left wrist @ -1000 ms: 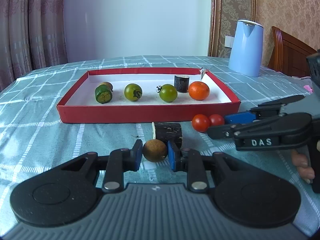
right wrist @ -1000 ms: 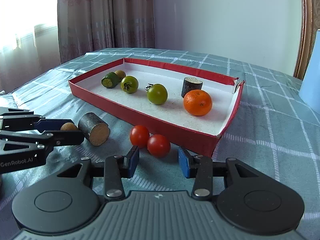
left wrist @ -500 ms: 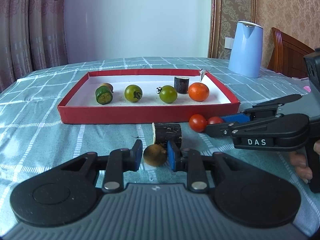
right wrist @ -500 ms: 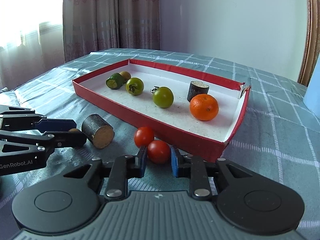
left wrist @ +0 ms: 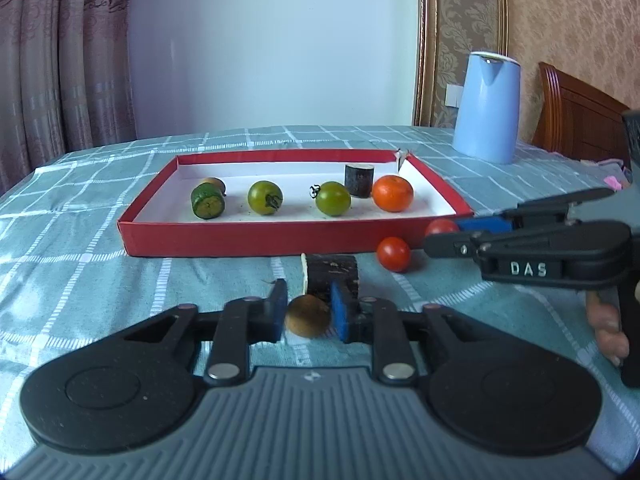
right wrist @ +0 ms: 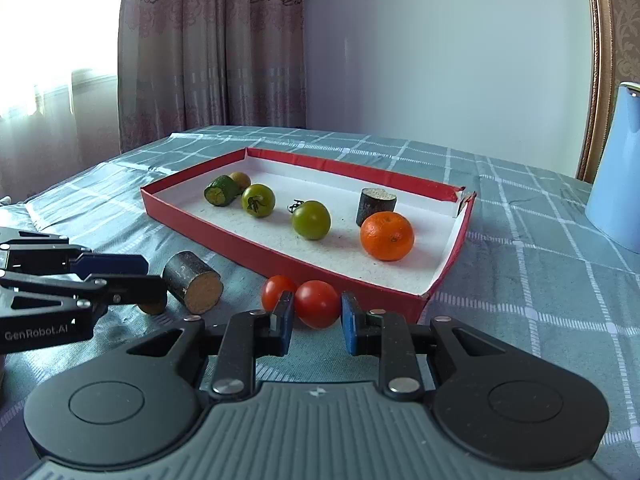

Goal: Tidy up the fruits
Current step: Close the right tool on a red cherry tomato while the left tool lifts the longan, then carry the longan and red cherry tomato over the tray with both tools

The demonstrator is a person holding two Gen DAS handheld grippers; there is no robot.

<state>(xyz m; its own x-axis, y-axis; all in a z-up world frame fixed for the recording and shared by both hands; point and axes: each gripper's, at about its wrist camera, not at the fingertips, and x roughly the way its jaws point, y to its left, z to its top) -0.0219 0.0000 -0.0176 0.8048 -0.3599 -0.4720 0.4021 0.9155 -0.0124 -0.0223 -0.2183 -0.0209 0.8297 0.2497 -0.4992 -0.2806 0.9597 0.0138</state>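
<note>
The right gripper (right wrist: 316, 320) has its fingers (right wrist: 285, 322) clamped on a red cherry tomato (right wrist: 317, 304) just before the red tray (right wrist: 256, 256); a second tomato (right wrist: 274, 290) touches it, on the checked tabletop (right wrist: 540, 280).

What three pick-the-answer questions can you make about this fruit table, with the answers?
1. Where is the orange?
A. inside the red box
B. on the tablecloth
C. beside the jug

2. How many green tomatoes are in the box?
A. one
B. two
C. four

3. What is the right hand-held gripper doing?
A. hanging open over the box
B. squeezing a red tomato
C. holding the orange

Answers: 1 A, it sits on the box's white floor. 2 B, two green tomatoes lie mid-box. 3 B, both blue pads press the tomato's sides.
</note>
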